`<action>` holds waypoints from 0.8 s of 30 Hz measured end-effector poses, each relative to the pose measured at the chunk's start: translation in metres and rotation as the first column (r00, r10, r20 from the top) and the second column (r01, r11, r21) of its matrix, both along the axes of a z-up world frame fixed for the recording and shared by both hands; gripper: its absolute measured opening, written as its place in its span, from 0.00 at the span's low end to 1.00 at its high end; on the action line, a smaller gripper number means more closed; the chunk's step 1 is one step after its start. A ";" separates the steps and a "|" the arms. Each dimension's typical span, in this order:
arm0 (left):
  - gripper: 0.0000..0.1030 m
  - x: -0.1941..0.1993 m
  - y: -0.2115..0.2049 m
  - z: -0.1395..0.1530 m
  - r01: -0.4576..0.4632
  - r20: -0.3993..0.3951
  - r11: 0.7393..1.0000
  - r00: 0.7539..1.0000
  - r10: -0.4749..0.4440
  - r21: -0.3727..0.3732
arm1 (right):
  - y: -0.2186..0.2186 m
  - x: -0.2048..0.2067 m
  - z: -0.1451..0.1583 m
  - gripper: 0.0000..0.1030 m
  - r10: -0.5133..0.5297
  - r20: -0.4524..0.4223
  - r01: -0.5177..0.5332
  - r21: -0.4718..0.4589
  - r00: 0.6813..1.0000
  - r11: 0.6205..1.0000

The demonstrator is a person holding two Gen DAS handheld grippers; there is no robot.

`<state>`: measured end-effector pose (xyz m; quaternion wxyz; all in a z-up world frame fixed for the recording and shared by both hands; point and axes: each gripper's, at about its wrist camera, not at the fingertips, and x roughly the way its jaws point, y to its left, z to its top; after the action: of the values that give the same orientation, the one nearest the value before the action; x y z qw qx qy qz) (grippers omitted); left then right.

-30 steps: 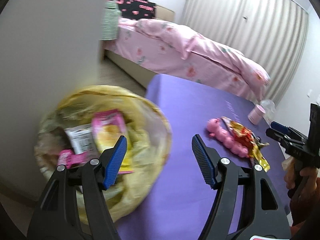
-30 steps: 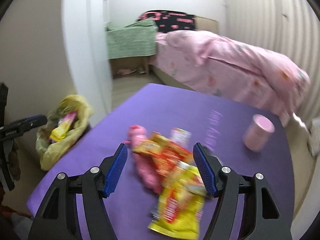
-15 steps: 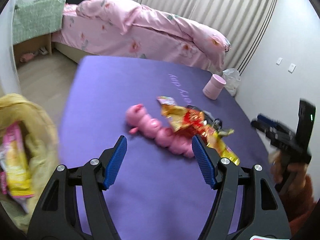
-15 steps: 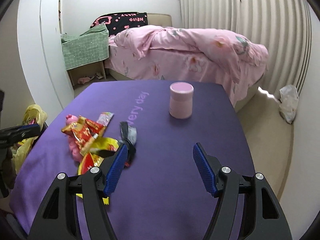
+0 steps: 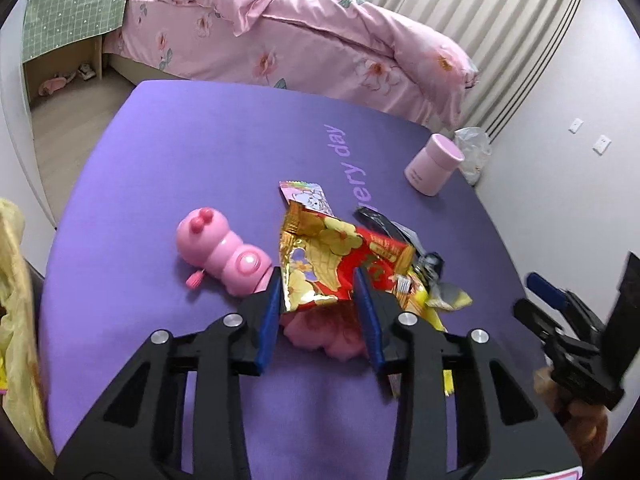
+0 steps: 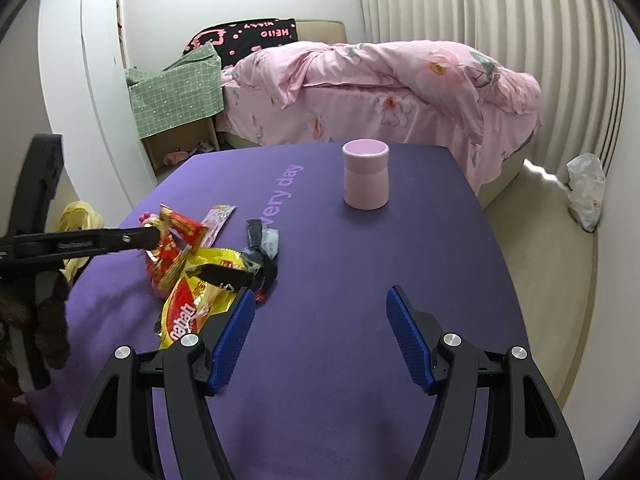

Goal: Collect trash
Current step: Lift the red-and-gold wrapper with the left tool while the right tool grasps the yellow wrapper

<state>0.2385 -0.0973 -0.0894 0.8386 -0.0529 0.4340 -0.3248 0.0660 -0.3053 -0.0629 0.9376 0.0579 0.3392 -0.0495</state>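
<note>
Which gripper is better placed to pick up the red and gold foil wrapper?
Left gripper: its jaws are closing around the red and gold foil wrapper. The right gripper hangs open over bare purple table.

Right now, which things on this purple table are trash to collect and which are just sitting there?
Trash to collect:
- red and gold wrapper, between the closing left jaws
- yellow snack bag
- small pink wrapper
- black wrapper
- yellow trash bag, for dropping it in

Just lying about:
- pink toy
- pink cup

Four wrappers (image 5: pixel 332 264); one pink toy (image 5: pixel 224 248), one pink cup (image 6: pixel 365 178)
</note>
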 end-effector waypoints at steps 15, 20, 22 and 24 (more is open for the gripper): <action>0.40 -0.034 0.084 0.005 -0.035 0.028 0.998 0.999 0.034 0.046 | 0.060 0.032 -0.033 0.62 0.219 -0.137 -0.209 0.087 0.966 0.974; 0.56 -0.027 0.071 0.005 0.028 0.079 1.000 0.997 -0.028 0.001 | 0.070 0.033 -0.041 0.62 0.202 -0.195 -0.213 -0.036 0.960 0.976; 0.57 -0.022 0.060 0.004 0.056 0.109 0.998 0.992 -0.056 0.001 | 0.059 0.030 -0.041 0.62 0.151 -0.199 -0.165 -0.056 0.968 0.985; 0.57 -0.016 0.048 0.001 0.079 0.137 0.997 0.987 -0.081 0.024 | 0.041 0.024 -0.042 0.62 0.110 -0.200 -0.116 -0.015 0.973 0.993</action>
<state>0.2222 -0.0495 -0.0886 0.8534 -0.0051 0.3795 -0.3572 0.0902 -0.2648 -0.1047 0.9010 0.0206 0.4333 -0.0061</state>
